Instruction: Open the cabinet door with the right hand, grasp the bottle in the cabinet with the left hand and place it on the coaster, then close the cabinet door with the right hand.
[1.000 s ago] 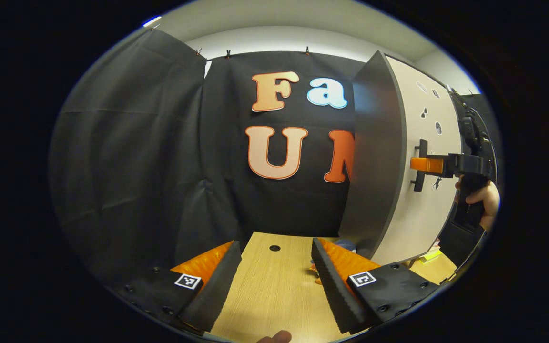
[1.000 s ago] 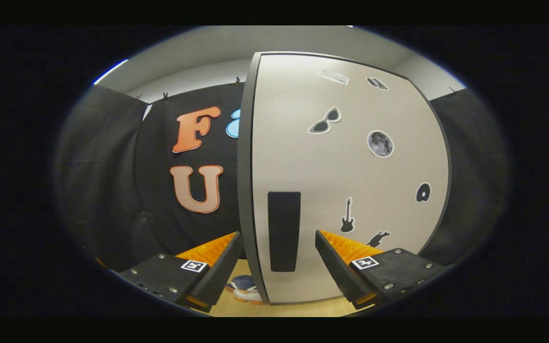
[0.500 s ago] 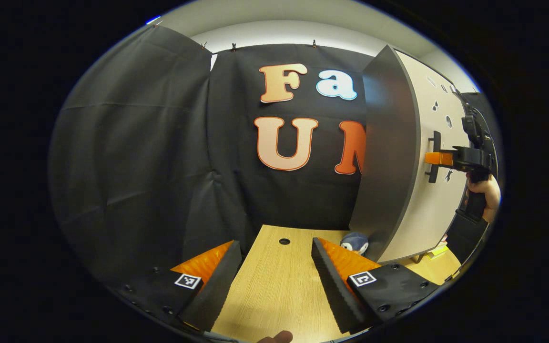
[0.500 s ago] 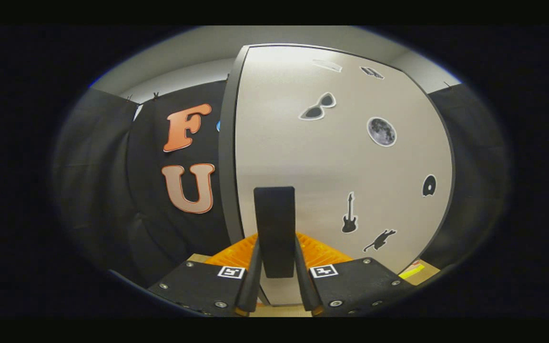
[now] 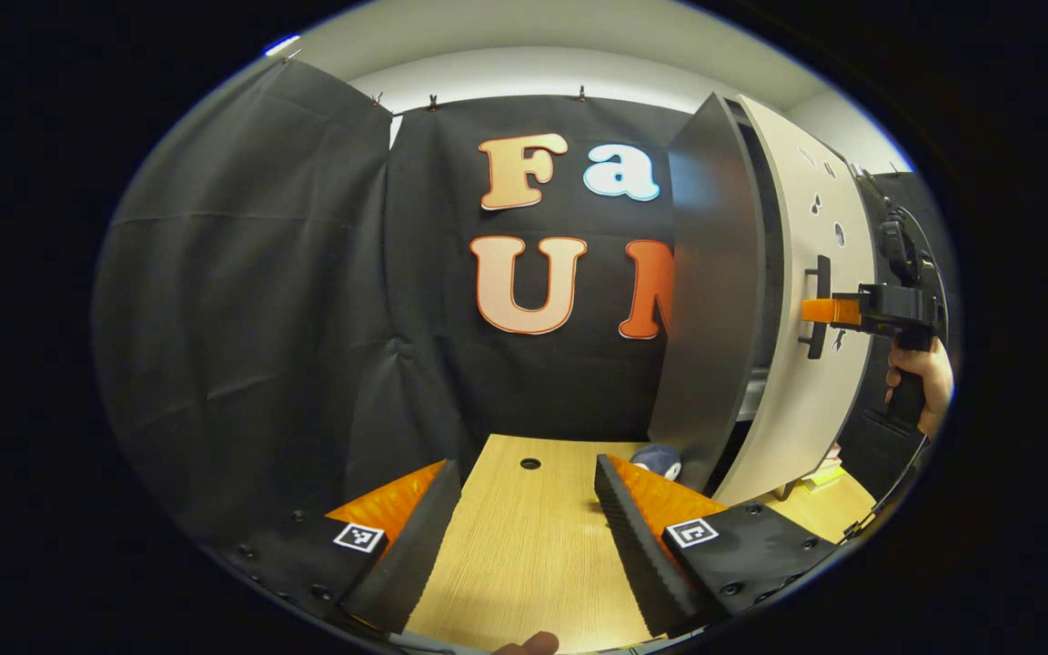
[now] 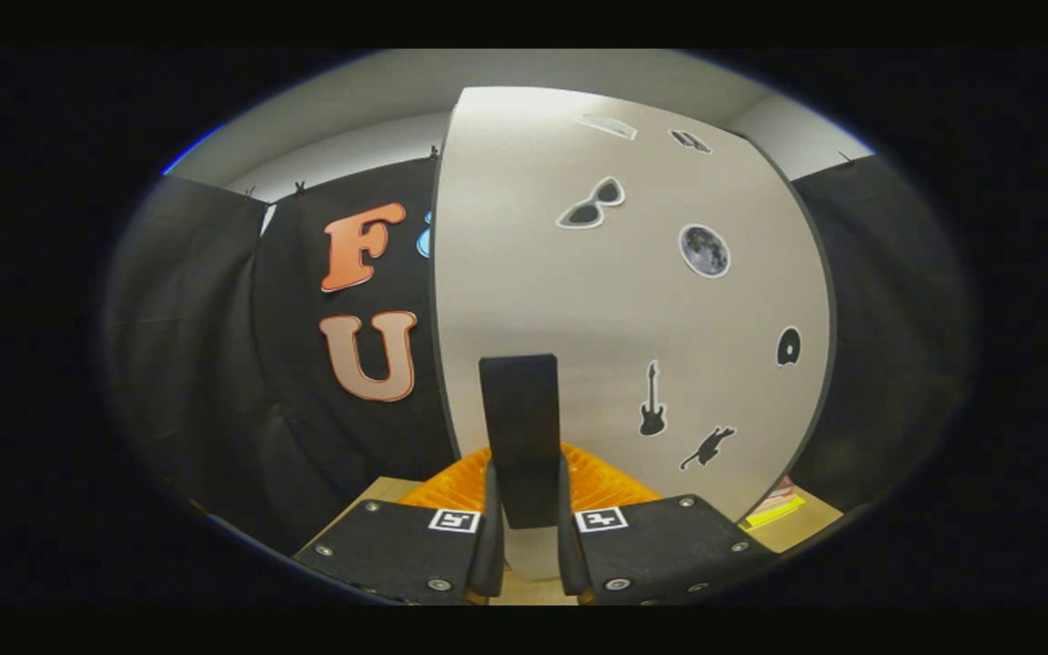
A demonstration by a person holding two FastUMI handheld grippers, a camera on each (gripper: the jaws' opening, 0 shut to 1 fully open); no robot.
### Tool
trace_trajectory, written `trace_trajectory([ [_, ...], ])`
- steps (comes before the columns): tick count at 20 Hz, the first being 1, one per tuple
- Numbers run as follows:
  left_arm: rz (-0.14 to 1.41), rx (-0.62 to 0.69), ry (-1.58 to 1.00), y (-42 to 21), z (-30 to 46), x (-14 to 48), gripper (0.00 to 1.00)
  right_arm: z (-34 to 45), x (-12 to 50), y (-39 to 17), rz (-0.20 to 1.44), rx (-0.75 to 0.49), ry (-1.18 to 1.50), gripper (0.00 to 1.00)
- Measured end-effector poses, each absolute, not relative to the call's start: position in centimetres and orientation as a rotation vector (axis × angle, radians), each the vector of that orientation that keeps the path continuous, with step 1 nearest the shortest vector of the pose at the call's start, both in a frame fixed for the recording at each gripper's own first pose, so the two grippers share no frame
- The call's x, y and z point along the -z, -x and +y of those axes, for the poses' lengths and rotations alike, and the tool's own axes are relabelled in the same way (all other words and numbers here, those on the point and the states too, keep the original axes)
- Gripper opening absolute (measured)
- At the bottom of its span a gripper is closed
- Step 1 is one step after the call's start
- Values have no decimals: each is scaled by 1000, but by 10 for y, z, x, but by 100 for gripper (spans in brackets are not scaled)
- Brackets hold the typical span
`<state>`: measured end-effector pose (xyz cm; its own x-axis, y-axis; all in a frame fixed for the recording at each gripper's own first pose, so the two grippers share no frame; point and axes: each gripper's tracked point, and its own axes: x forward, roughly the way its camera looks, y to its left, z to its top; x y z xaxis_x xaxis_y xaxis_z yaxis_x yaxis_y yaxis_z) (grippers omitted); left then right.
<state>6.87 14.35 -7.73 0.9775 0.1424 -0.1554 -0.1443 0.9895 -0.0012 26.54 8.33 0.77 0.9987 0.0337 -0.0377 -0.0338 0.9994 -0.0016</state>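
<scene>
right gripper [image 6: 524, 537]: fingers clamped on the black door handle [image 6: 518, 437]. cabinet door [image 6: 615, 300] is cracked open; in the left gripper view a dark gap shows between door [image 5: 801, 273] and cabinet side [image 5: 715, 282]. left gripper [image 5: 529, 537]: fingers wide, empty, hovering above the wooden table [image 5: 524, 555]. bottle presumably inside the cabinet, hidden. judgement: opening barely begun; grasp, placing on coaster, closing all remain.

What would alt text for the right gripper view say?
The right gripper is shut on the dark vertical handle of a pale cabinet door that carries small stickers, including sunglasses, a moon and a guitar. Black cloth hangs behind.
</scene>
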Motion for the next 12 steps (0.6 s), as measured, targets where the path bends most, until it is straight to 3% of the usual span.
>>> trace_trajectory([
  [8, 173, -102, -60, -54, 111, 75, 97, 24, -5, -162, 16, 18, -48, 19],
  [10, 175, -80, -62, -50, 94, 74, 96, 8, -3, -142, 14, 36, -47, 25],
  [12, 177, -54, -65, -44, 76, 74, 96, -9, -5, -122, 10, 55, -44, 22],
])
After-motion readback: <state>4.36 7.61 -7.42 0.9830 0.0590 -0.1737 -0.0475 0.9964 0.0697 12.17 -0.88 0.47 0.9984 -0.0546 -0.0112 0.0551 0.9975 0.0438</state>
